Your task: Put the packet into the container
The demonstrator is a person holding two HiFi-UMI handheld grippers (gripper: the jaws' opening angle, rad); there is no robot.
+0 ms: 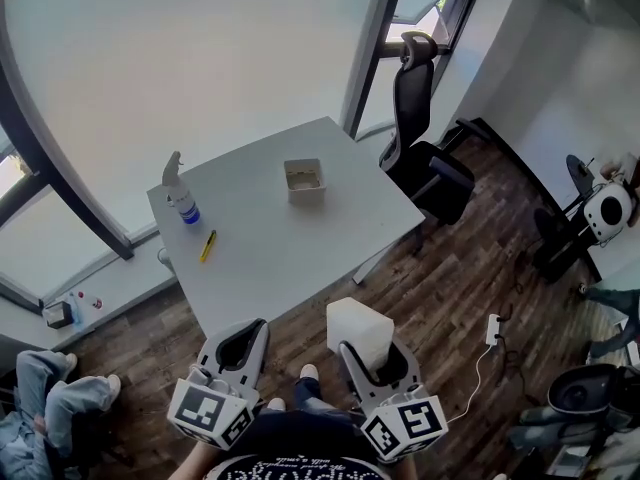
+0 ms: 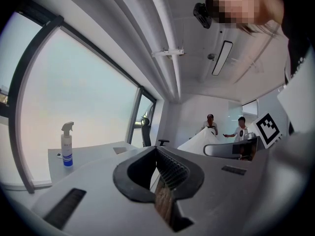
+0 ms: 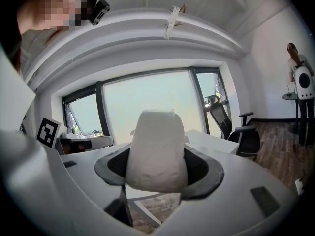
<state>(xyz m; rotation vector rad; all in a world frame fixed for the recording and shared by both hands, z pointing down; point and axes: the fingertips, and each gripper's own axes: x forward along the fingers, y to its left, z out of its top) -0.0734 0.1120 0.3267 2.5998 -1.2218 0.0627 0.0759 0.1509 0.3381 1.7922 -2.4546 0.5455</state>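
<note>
1. Right gripper (image 1: 372,354) (image 3: 158,173): clenched on the packet, one jaw at each side of it. It is held low in the head view, over the wooden floor (image 1: 450,298), just off the near edge of the table.

2. Left gripper (image 1: 257,327) (image 2: 157,152): jaws closed on each other at the tips, with nothing between them. It is beside the right gripper, also short of the table.

3. Packet (image 1: 358,332) (image 3: 157,150): white and soft-looking. It stands upright between the right gripper's jaws and rises above them. It is well apart from the container, with most of the table between them.

4. Seen in the head view:
- Table (image 1: 300,253): pale grey top, one corner pointing away.
- Office chair (image 1: 428,148): black, just beyond the table's right side.
- Container (image 1: 304,181): a small square open box, on the far half of the table.
- Spray bottle (image 1: 181,196): upright near the table's left corner.
- Pen (image 1: 208,245): yellow, lying flat near the bottle.

5. Left gripper view only: the spray bottle (image 2: 66,145) in side profile with a blue band, and two people (image 2: 224,128) far off behind a white sheet. The packet does not show here.

6. Right gripper view only: the packet's crimped top edge, and a person (image 3: 295,58) at the far right by a round white device (image 3: 303,82). The container is hidden behind the packet.
</note>
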